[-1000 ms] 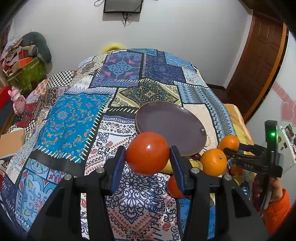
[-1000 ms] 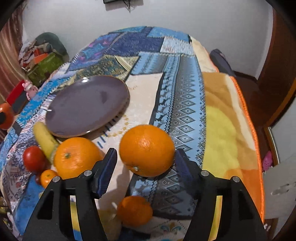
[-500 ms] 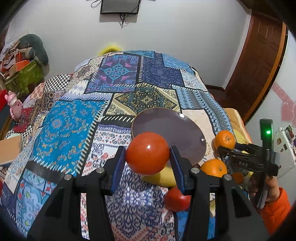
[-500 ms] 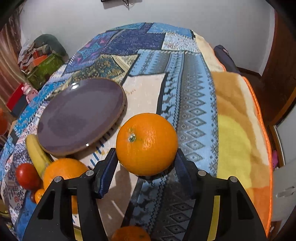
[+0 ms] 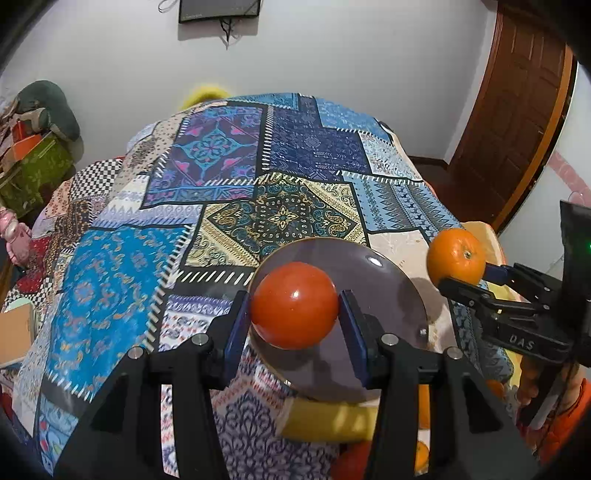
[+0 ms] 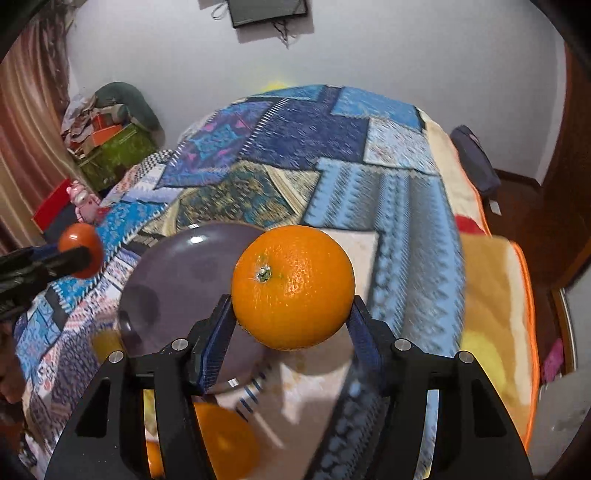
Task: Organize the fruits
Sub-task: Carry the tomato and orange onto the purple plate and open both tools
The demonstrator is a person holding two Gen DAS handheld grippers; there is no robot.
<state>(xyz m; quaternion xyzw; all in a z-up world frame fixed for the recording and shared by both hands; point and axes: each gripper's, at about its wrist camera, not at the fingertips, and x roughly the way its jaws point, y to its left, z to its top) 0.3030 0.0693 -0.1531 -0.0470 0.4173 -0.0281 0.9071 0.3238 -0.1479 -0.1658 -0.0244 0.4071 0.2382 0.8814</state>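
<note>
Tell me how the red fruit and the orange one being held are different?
The tomato is red, smooth and shiny; the orange is orange with bumpy, dimpled skin. The orange shows a stem button, the tomato shows none. The left tongs hold the tomato, the right tongs the orange. Both are round, lifted near the purple plate.

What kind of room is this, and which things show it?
Most likely a bedroom in a home. A patchwork quilt covers what looks like a bed, a screen hangs on the wall, and a wooden door stands at the right.
</note>
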